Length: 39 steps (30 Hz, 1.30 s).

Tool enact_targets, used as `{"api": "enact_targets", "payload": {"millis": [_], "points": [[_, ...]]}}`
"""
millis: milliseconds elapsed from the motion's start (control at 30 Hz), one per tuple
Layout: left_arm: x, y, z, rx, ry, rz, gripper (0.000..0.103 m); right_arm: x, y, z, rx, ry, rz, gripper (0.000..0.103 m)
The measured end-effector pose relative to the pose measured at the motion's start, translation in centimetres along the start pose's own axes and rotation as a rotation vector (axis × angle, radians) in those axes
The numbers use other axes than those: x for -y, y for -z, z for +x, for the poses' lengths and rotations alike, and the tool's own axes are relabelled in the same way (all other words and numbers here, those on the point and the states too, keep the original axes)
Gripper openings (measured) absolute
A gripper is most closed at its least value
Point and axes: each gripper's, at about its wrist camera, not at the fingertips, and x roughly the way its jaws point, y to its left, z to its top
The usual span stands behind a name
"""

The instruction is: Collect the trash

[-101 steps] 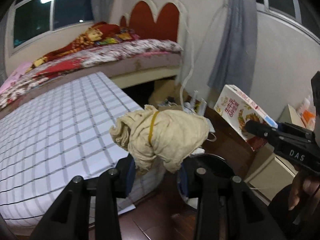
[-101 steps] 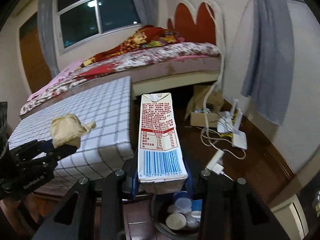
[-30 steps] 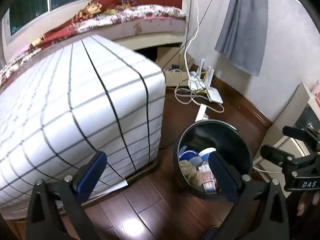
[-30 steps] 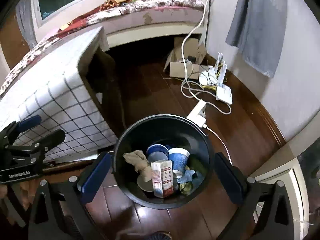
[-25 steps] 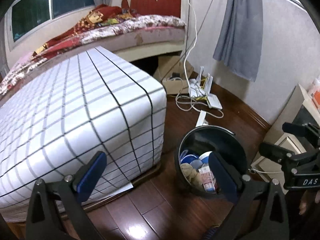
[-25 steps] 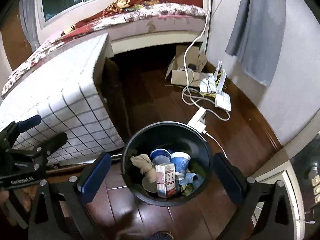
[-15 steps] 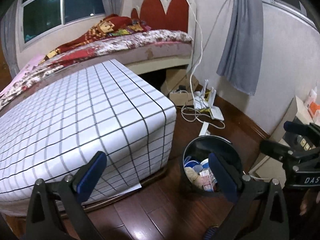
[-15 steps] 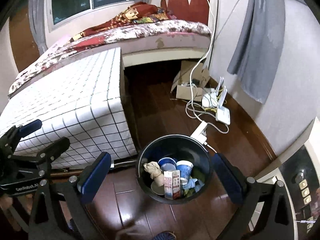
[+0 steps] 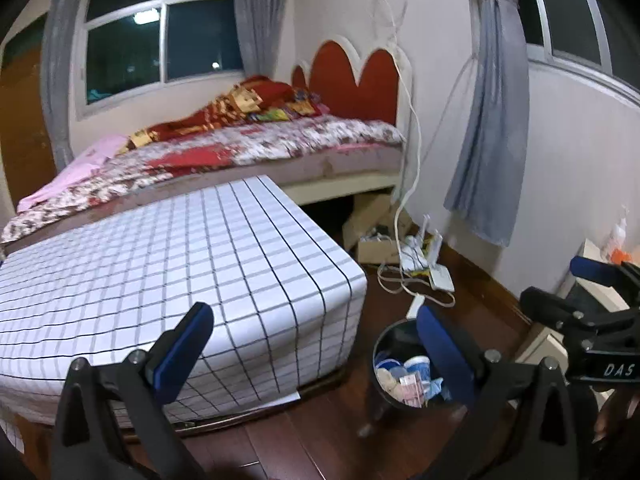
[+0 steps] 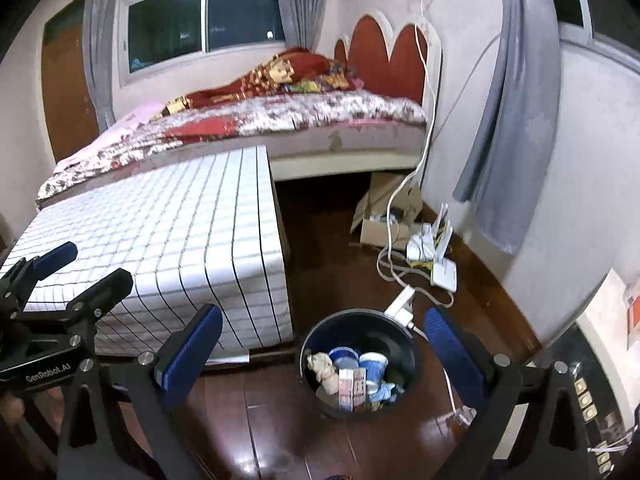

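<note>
While above the bin (image 10: pixel 360 360), left gripper (image 9: pixel 316 334) and right gripper (image 10: pixel 324 334) gape wide, empty.

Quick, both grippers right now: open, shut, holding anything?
Left gripper: open, holding nothing.
Right gripper: open, holding nothing; it is above the bin.

My right gripper (image 10: pixel 320 334) hangs wide apart and empty above the black bin (image 10: pixel 360 322) on the wooden floor. Inside I see a crumpled beige rag (image 10: pixel 324 364), a small carton (image 10: pixel 352 390) and paper cups (image 10: pixel 372 362). The left gripper (image 10: pixel 76 266) sits splayed at near left, over the checked table (image 10: pixel 168 248). A white router (image 10: pixel 444 274) lies farther right.
</note>
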Motion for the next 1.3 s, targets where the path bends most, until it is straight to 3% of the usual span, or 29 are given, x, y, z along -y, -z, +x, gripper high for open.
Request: {"api": "enact_targets", "payload": {"millis": [367, 1300], "points": [[-0.3, 0.0, -4.6, 0.059, 0.001, -0.015, 0.102, -0.1, 0.1, -6.0, 0.087, 0.012, -0.004, 0.102], [0.3, 0.2, -5.2, 0.083, -0.018, 0.028, 0.102, 0.1, 0.2, -6.4, 0.087, 0.023, 0.002, 0.102]]}}
